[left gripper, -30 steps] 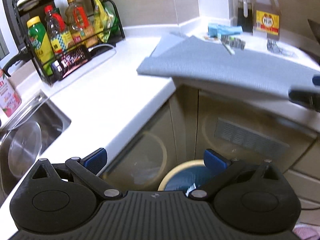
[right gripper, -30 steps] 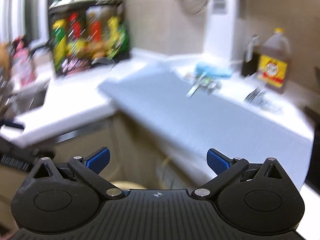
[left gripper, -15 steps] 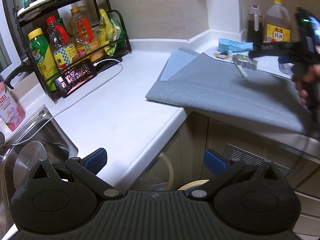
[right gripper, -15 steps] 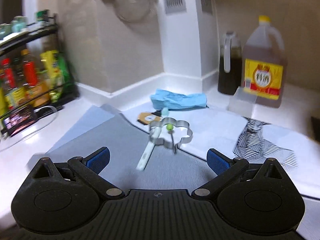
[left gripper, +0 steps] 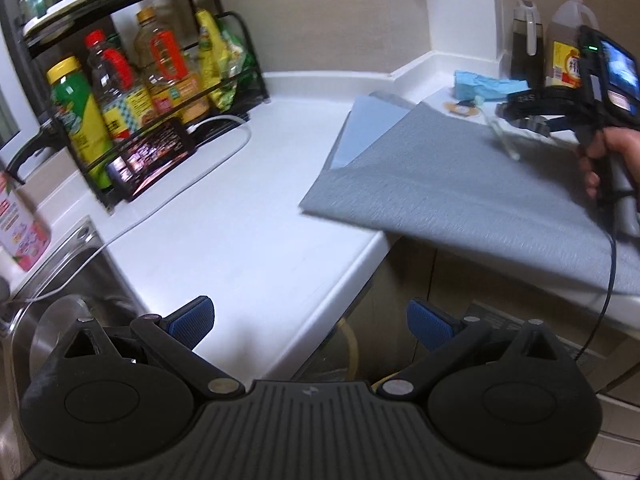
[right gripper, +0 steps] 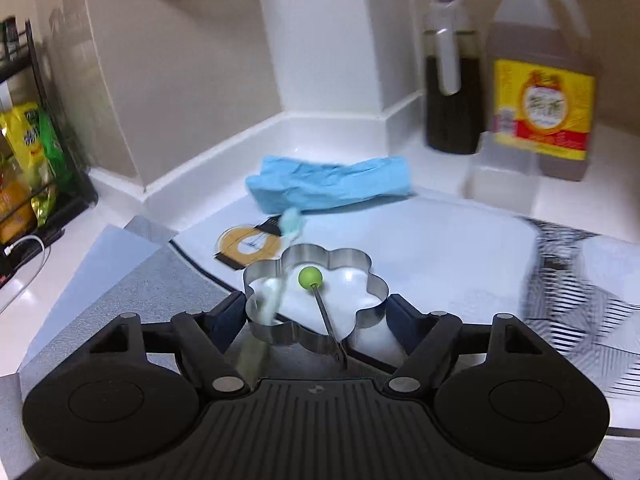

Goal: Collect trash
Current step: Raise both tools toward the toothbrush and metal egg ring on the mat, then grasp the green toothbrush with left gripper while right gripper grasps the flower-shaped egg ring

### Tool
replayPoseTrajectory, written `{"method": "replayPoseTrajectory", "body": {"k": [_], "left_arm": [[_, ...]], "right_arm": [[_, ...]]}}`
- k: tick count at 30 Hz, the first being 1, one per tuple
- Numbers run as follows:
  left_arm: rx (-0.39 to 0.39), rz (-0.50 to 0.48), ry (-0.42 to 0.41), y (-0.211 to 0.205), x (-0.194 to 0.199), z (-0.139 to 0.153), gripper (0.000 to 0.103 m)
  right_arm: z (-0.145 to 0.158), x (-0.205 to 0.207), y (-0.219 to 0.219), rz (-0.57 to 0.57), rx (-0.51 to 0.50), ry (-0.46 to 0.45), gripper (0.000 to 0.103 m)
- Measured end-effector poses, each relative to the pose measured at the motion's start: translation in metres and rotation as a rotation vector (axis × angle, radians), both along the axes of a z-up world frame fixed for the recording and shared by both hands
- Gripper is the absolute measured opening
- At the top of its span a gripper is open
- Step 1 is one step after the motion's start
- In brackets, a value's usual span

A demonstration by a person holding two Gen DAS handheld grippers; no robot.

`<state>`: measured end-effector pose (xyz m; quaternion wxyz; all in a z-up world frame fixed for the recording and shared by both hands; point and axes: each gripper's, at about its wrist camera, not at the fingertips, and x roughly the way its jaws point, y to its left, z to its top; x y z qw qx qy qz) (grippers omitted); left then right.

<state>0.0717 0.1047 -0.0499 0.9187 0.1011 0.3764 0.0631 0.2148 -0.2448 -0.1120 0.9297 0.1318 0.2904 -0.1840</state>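
Flower-shaped metal ring (right gripper: 316, 294) on the mat, between the spread fingers of the right claw (right gripper: 316, 312), ungripped.

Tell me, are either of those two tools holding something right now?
The left tool holds nothing. The right tool has a finger on each side of the flower-shaped metal ring; whether it grips yet cannot be told.

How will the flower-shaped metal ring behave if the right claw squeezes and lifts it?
The flower-shaped metal ring is thin steel, so it is probably light and stiff but may flex. Its smooth wall could slip between the fingers. Its ball-tipped handle may tilt it off balance.
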Motion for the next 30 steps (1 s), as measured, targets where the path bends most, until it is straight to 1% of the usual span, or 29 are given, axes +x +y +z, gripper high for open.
{"method": "replayPoseTrajectory", "body": {"k": [2,3,7,9,12,15,17,20,22,24,25,27,30], "left_arm": [[-0.006,-0.03,-0.019,-0.011,0.011,0.005,0.103],[-0.007,-0.045,-0.029,-0.018,0.018,0.007,0.103],[-0.032,-0.13,-0.054,-0.056,0.057,0.013,0.103],[-0.056,-0.182,-0.051,-0.08,0.083,0.011,0.103],[-0.086,-0.239,-0.029,-0.117,0.128,0.0,0.103],[-0.112,-0.273,-0.001,-0.147,0.173,-0.014,0.103],[-0.126,-0.291,0.025,-0.163,0.204,-0.023,0.103],[-0.136,-0.287,0.06,-0.182,0.242,-0.035,0.103],[-0.144,-0.282,0.099,-0.191,0.263,-0.044,0.103],[-0.134,-0.271,0.153,-0.193,0.28,-0.056,0.103],[-0.156,-0.265,0.156,-0.192,0.285,-0.06,0.103],[-0.22,-0.228,0.137,-0.183,0.288,-0.065,0.103],[-0.213,-0.234,0.096,-0.181,0.286,-0.069,0.103]], "right_arm": [[0.008,-0.022,-0.006,-0.011,-0.012,-0.029,0.078],[0.012,-0.032,-0.01,-0.032,-0.029,-0.024,0.078],[0.018,-0.069,-0.031,-0.132,-0.148,0.011,0.079],[0.013,-0.079,-0.041,-0.168,-0.188,0.05,0.079],[0.001,-0.086,-0.056,-0.184,-0.18,0.099,0.079],[-0.009,-0.089,-0.059,-0.188,-0.209,0.104,0.079],[-0.012,-0.089,-0.061,-0.192,-0.194,0.114,0.08],[-0.013,-0.088,-0.067,-0.19,-0.15,0.11,0.091],[-0.014,-0.087,-0.07,-0.179,-0.122,0.11,0.101],[-0.014,-0.084,-0.07,-0.175,-0.115,0.12,0.103],[-0.015,-0.082,-0.068,-0.176,-0.129,0.132,0.103],[-0.015,-0.078,-0.066,-0.177,-0.147,0.15,0.103],[-0.016,-0.079,-0.07,-0.179,-0.121,0.141,0.103]]}}
